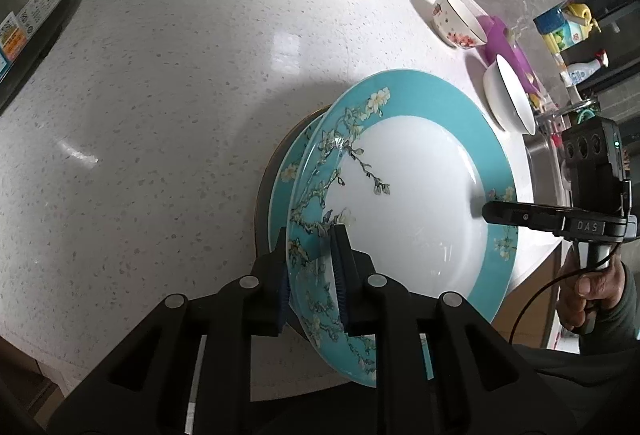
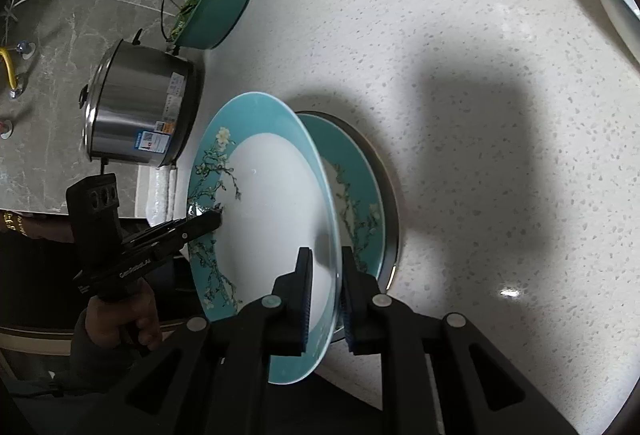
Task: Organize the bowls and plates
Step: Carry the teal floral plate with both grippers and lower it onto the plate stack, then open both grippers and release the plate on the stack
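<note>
Left wrist view: left tool and right tool, each clamped on opposite rims of the teal plate, hold it tilted above the plate stack on the counter; next, level, lower, release.

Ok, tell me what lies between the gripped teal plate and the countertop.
Beneath the gripped teal plate, a second teal floral plate on a dark-rimmed plate; the right wrist view shows it best.
</note>
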`<state>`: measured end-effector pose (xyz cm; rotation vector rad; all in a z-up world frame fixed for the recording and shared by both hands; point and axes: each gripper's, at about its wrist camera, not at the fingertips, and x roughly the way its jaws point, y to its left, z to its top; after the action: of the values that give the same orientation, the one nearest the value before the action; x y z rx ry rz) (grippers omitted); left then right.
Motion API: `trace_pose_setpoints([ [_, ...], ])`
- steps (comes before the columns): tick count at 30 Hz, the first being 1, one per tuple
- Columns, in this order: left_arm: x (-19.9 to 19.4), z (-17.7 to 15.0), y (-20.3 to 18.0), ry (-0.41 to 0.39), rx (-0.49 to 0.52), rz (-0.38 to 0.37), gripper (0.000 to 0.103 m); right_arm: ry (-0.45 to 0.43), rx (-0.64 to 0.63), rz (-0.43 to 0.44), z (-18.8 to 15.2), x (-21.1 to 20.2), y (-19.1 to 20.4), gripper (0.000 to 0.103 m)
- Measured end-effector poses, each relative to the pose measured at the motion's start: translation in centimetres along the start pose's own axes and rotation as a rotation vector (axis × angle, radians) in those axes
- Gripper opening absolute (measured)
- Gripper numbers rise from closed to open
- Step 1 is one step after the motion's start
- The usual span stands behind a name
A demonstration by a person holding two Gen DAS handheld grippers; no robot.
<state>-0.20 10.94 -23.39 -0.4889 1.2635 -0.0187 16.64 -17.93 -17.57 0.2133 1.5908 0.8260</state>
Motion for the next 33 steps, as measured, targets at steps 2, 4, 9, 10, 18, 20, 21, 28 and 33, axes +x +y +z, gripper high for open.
trace_pose_setpoints([
  [2, 0.7, 0.2, -0.6, 0.006, 0.009, 0.009, 0.018, -0.003, -0.005, -0.023, 0.0, 0.1, 0.1, 0.017],
  [4, 1.2, 0.3, -0.9, 0.011, 0.011, 0.011, 0.018, -0.007, -0.017, -0.053, -0.1, 0.3, 0.4, 0.017],
  [9, 1.9, 0.6, -1.7, 0.005, 0.027, 0.024, 0.018, -0.016, -0.052, -0.129, -0.2, 0.8, 0.8, 0.017],
  [10, 1.9, 0.6, -1.8, 0.005, 0.033, 0.029, 0.018, -0.016, -0.064, -0.151, -0.2, 0.8, 0.8, 0.017],
  [18, 2.2, 0.2, -2.6, -0.006, 0.068, 0.067, 0.018, -0.012, -0.147, -0.297, -0.5, 2.0, 1.9, 0.024],
  [20, 2.3, 0.2, -2.8, -0.011, 0.074, 0.077, 0.019, -0.011, -0.159, -0.322, -0.5, 2.5, 2.2, 0.026],
  [21, 2.3, 0.2, -2.9, -0.015, 0.079, 0.082, 0.019, -0.011, -0.16, -0.327, -0.4, 2.6, 2.2, 0.027],
  [28, 2.5, 0.3, -4.3, -0.054, 0.151, 0.132, 0.033, -0.013, -0.152, -0.352, -0.3, 4.0, 2.9, 0.028],
  [33, 2.4, 0.5, -5.5, -0.089, 0.217, 0.156, 0.081, -0.029, -0.134, -0.344, -0.3, 4.0, 2.9, 0.029],
])
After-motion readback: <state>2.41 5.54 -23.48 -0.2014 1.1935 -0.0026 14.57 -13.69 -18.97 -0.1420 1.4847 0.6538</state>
